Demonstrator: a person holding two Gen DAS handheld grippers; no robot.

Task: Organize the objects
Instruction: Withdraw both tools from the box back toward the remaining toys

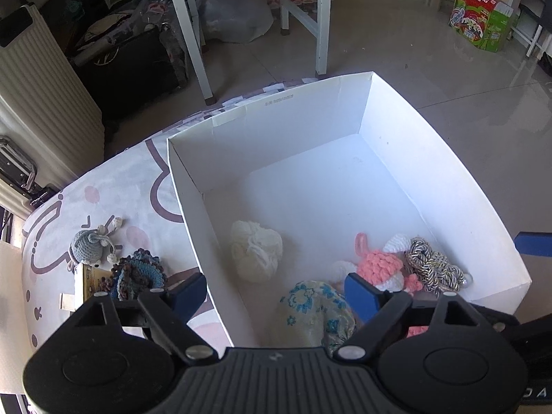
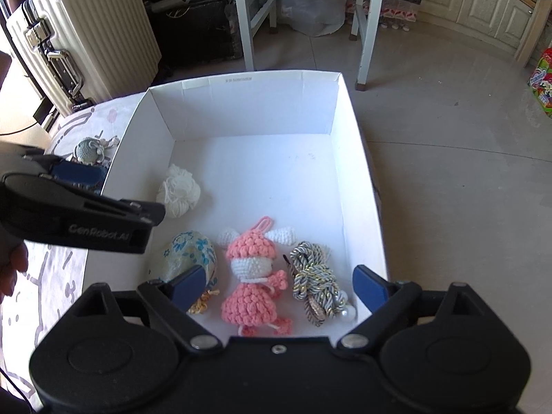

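A: Start at the left. What is still outside the box?

B: On the pale patterned cloth (image 1: 114, 186) lie a small grey crocheted creature with dangling bobbles (image 1: 90, 241) and, just beside it, a dark blue-and-brown crocheted piece (image 1: 138, 272) resting against a small yellowish card box (image 1: 90, 281). None of them has been put away.

A: And the left gripper (image 1: 276, 289)?

B: Jaws spread wide, nothing between them. It hangs over the near left wall of the white cardboard box (image 1: 445, 179), one finger outside the wall and one inside.

A: What's in the box?

B: From left to right: a white ball of yarn (image 2: 179, 189) further back, then along the near side a pale fabric pouch with blue flowers (image 2: 189, 257), a pink and white crocheted bunny doll (image 2: 253, 276), and a knotted grey-and-gold twisted cord with a pearl bead (image 2: 315, 277). They lie near one another, the far half of the floor bare.

A: The right gripper (image 2: 281, 288)?

B: Also released, empty, poised above the bunny and the cord.

A: So which step?

B: I'd judge a drop-off is just done. Next, the left gripper should swing out over the cloth, come down on the grey creature or the blue piece, and close gently on the soft yarn without snagging the bobbles.
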